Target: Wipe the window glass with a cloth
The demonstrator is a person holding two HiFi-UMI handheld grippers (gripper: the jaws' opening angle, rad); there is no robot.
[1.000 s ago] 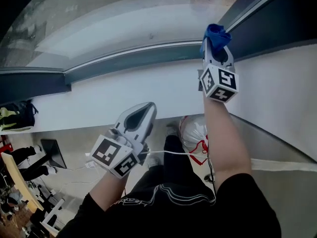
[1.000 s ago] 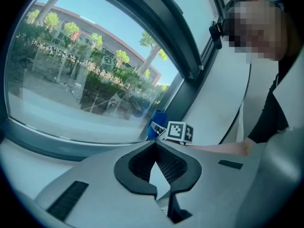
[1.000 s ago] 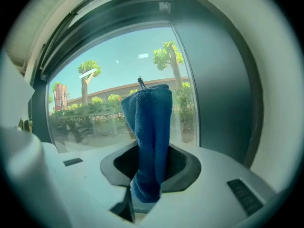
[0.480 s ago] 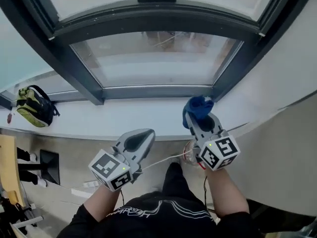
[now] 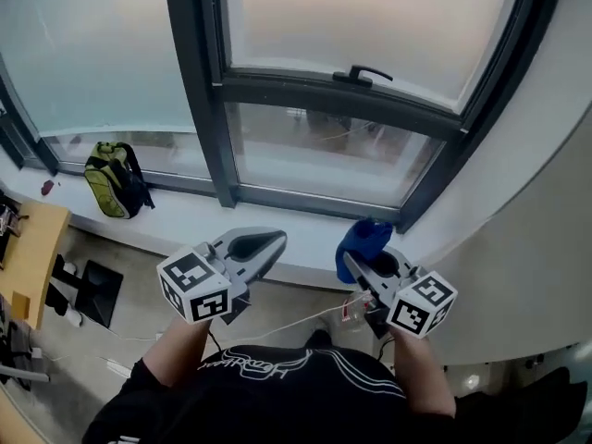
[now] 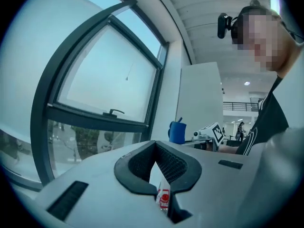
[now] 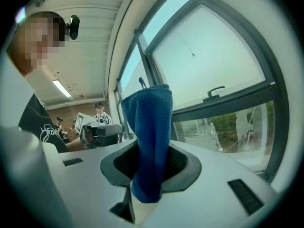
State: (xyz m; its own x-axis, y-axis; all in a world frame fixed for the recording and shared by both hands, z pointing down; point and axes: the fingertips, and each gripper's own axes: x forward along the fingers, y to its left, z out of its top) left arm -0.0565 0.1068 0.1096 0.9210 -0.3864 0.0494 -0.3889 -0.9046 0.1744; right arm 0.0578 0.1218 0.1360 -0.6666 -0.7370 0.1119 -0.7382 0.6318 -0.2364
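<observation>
The cloth [image 5: 363, 240] is clamped in my right gripper [image 5: 361, 262], jaws closed on its blue fold. It is below the window [image 5: 342, 95], clear of the glass [image 5: 314, 160]. One second ago it was raised to the window frame. It now sits drawn back under the sill [image 5: 268, 222]. My left gripper [image 5: 257, 245] is left of it, jaws together and empty. A backpack [image 5: 113, 178] lies on the sill at the window's left.
</observation>
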